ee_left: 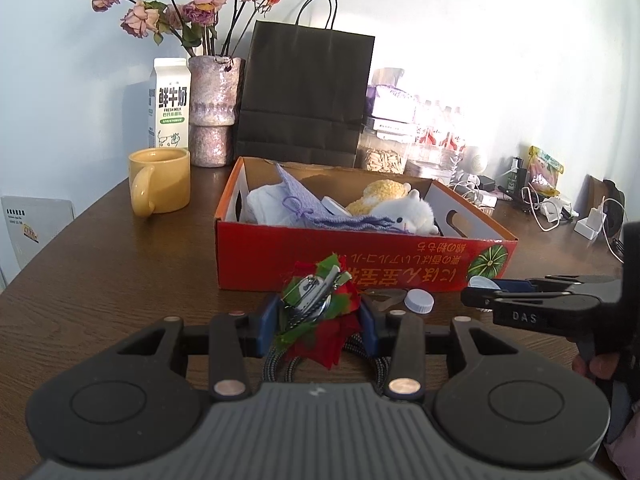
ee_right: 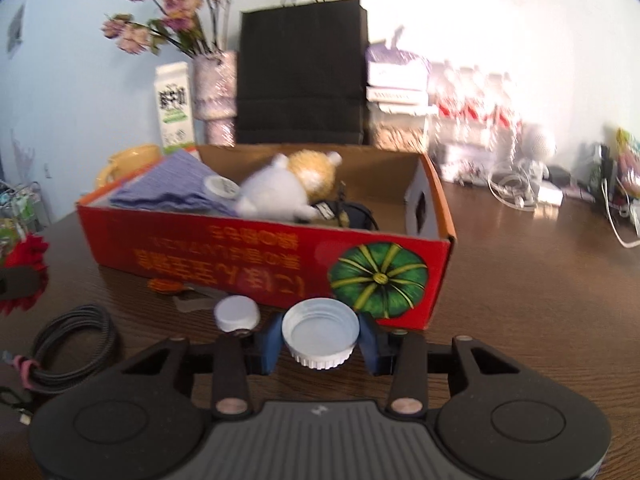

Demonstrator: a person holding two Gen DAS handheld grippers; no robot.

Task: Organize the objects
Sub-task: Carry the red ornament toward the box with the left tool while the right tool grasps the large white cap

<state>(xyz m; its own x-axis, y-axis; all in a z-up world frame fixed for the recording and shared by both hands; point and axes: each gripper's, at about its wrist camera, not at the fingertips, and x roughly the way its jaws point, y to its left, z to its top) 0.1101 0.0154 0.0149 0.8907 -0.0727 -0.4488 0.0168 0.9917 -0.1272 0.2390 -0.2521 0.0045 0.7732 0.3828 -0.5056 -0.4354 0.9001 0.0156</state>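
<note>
We see the left gripper (ee_left: 320,314) with jaws pinching a red flower clip (ee_left: 320,312), the right gripper (ee_right: 319,336) pinching a white lid (ee_right: 319,334), both above the counter (ee_right: 520,280) before the red box (ee_right: 280,264).

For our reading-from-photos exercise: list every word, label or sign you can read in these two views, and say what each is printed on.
"鲜牛奶" and "FRESH MILK": on the milk carton; its smaller lines are too small to read.
"DAS": on the right tongs, along the arm in the left wrist view.
Yellow Japanese lettering: on the red box, printed upside down; not reliably readable.
Sheet at the left edge: print too small.
Packages behind the box: blurred.
</note>
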